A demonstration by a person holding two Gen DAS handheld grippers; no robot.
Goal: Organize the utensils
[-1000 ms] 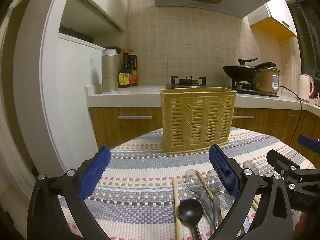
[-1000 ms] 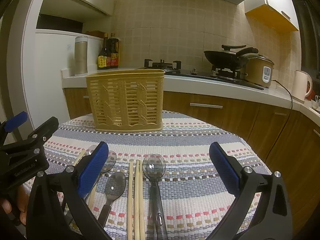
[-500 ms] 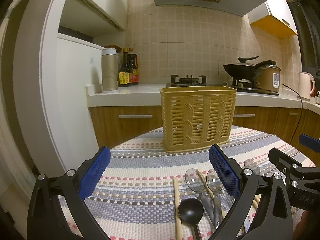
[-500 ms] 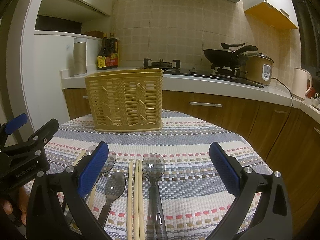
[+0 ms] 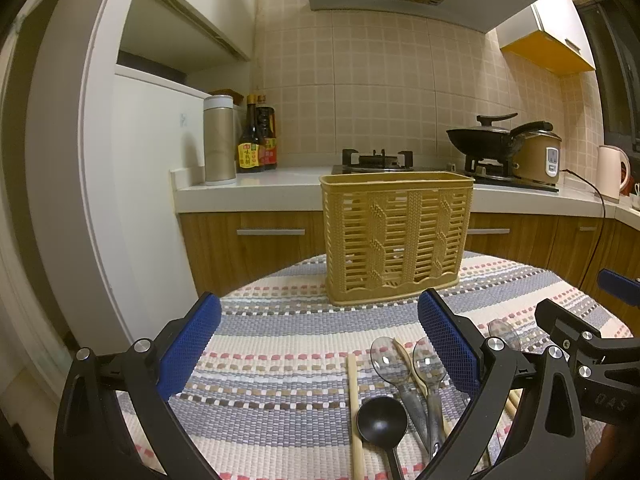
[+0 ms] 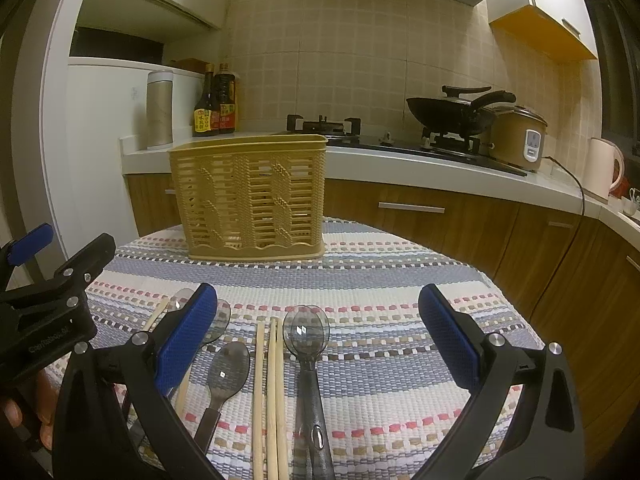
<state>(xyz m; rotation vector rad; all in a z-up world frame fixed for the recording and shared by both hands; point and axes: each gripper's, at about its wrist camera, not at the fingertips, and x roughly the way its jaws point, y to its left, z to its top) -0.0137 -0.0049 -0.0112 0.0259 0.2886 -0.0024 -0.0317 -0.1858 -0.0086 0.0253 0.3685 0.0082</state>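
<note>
Now both claws, left and right, gape empty over spoons and chopsticks at worktop's near edge; basket waits empty beyond.

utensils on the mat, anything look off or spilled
Nothing spilled or damaged. The spoons and chopsticks lie loose on the striped mat, some overlapping, none in the upright yellow basket. Both grippers, left and right, are open and empty.

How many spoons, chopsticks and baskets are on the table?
Spoons: 5
Chopsticks: 5 showing, more may be hidden
Basket: 1
Total: 11
</note>
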